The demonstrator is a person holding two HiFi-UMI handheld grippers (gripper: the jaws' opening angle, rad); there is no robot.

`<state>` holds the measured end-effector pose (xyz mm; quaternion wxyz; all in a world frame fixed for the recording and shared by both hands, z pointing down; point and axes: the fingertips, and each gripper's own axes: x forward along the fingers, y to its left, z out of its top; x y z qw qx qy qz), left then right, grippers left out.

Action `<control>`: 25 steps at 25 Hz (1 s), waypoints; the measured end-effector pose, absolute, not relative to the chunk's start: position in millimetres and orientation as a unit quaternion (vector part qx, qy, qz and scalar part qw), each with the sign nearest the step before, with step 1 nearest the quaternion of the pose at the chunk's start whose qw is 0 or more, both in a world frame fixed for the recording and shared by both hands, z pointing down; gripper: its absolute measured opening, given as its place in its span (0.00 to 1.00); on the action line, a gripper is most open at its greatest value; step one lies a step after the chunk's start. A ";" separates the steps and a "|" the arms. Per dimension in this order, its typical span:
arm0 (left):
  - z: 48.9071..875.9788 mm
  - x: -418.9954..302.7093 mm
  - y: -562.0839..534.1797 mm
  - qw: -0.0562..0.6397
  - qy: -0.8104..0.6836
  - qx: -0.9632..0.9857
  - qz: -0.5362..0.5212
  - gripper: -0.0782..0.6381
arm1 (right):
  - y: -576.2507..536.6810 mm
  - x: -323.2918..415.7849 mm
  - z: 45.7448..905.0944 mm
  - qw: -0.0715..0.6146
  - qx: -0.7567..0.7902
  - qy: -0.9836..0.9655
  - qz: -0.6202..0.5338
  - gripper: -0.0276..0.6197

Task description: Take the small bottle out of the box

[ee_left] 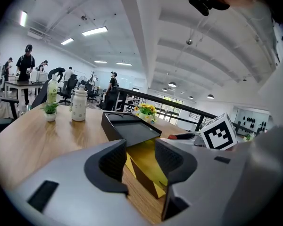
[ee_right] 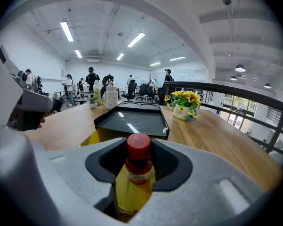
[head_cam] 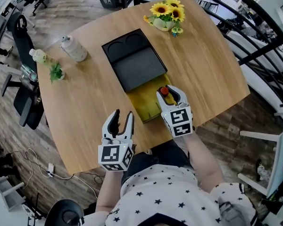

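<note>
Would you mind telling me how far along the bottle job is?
Done: the black lid is slid back off the yellow box. In hand: the right tool grips the small bottle, which stands inside the box. Left: lift it clear of the box. The left tool is open and empty.

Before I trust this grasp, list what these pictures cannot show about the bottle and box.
Small red-capped yellow bottle: base hidden in right gripper view behind the right tool; pad contact unclear.
Its label: print too small there.
Yellow box: far end covered by black tray, head view.
</note>
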<state>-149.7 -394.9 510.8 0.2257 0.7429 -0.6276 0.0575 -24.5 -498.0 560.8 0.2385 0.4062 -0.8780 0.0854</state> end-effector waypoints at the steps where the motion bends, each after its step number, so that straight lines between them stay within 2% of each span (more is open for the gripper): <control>1: 510.0 -149.7 -392.8 0.225 -0.628 0.743 0.058 0.34 | -495.1 -24.8 560.3 0.241 0.405 -0.878 0.086 0.28; 25: 450.0 -137.1 -319.0 0.168 -0.612 0.772 0.036 0.34 | -392.3 -9.1 454.5 0.173 0.431 -0.884 0.050 0.28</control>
